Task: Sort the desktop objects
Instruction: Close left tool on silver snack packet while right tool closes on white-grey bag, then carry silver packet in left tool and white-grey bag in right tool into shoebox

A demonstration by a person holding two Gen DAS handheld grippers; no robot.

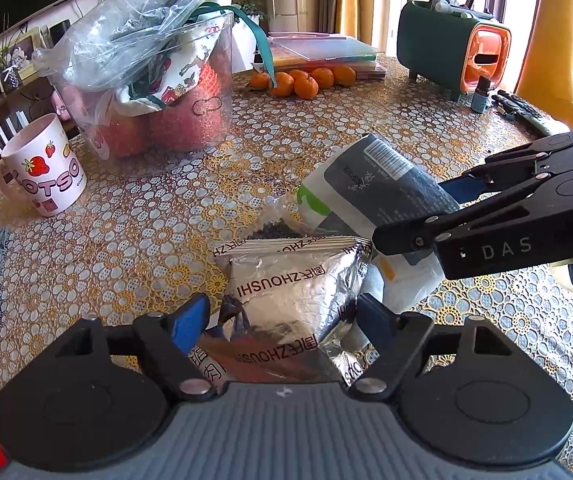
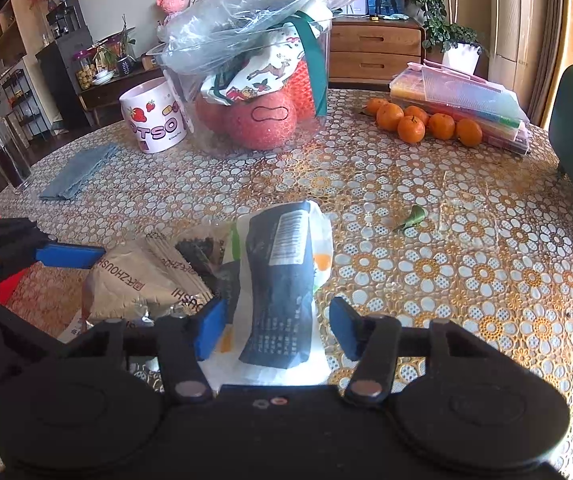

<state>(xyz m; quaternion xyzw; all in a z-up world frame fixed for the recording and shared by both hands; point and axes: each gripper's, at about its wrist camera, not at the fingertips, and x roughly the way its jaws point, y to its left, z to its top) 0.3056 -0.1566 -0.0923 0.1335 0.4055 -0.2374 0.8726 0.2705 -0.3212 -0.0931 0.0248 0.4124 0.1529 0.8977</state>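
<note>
Two grippers are seen at the lower middle of the frames, each with its jaws spread. The left gripper (image 1: 284,320) is set astride a silver foil packet (image 1: 286,288) printed ZHOUSHI, whose blue pads (image 1: 190,322) stand to either side of it without visibly pressing it. The right gripper (image 2: 282,326) is placed around a white pouch with a dark label and barcode (image 2: 282,276), its pads apart from the pouch's sides; whether they touch cannot be told. The pouch lies just beside the foil packet (image 2: 142,280), overlapping a small clear bag of dark bits (image 2: 198,246) between them. Everything rests on a table covered with a gold floral cloth (image 1: 294,136). A green leaf (image 2: 410,218) is seen right of centre in the right wrist view. At the upper left of the left wrist view a strawberry mug (image 1: 44,166) stands near a clear container of red fruit and bags (image 1: 154,80). Mandarins (image 1: 302,80) are lined at upper centre, before stacked plastic boxes (image 1: 322,52), and a green and orange organiser (image 1: 450,48) sits at the upper right.
</note>
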